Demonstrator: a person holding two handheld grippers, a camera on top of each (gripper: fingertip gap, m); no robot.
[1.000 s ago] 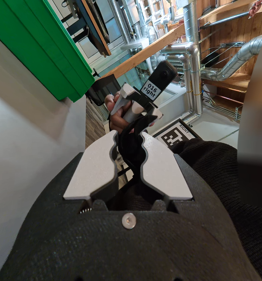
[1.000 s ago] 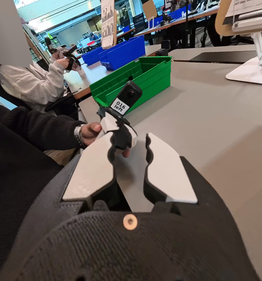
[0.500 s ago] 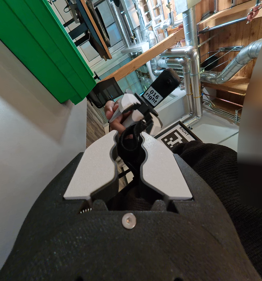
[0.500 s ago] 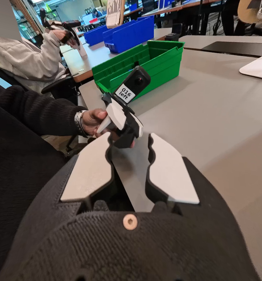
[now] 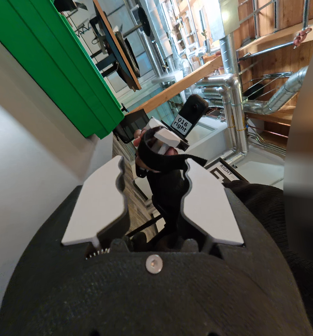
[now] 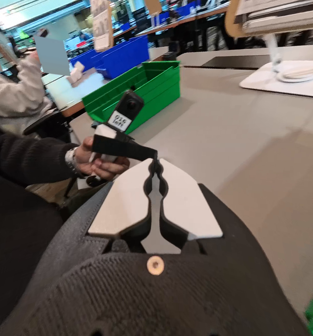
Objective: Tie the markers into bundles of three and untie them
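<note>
A black strap (image 6: 123, 150) runs between my two grippers above the edge of a grey table (image 6: 243, 145). My right gripper (image 6: 156, 161) is shut on the strap's end. My left gripper (image 5: 154, 160) is open, and the strap (image 5: 163, 163) crosses the gap between its fingertips. In the right wrist view the left gripper (image 6: 104, 145) is held by a hand in a black sleeve, with the strap's wide band lying between its white fingers. In the left wrist view the right gripper (image 5: 150, 140) shows just beyond, with the strap looped at its fingers.
A green bin (image 6: 152, 94) stands on the table behind the left gripper; it also shows in the left wrist view (image 5: 52, 63). A white stand base (image 6: 288, 81) is at the far right. Blue bins (image 6: 123, 56) and a seated person (image 6: 15, 94) are on the left.
My left gripper was shut on the black strap and has opened. My right gripper was open and has shut on the strap's end and pulled it out taut.
</note>
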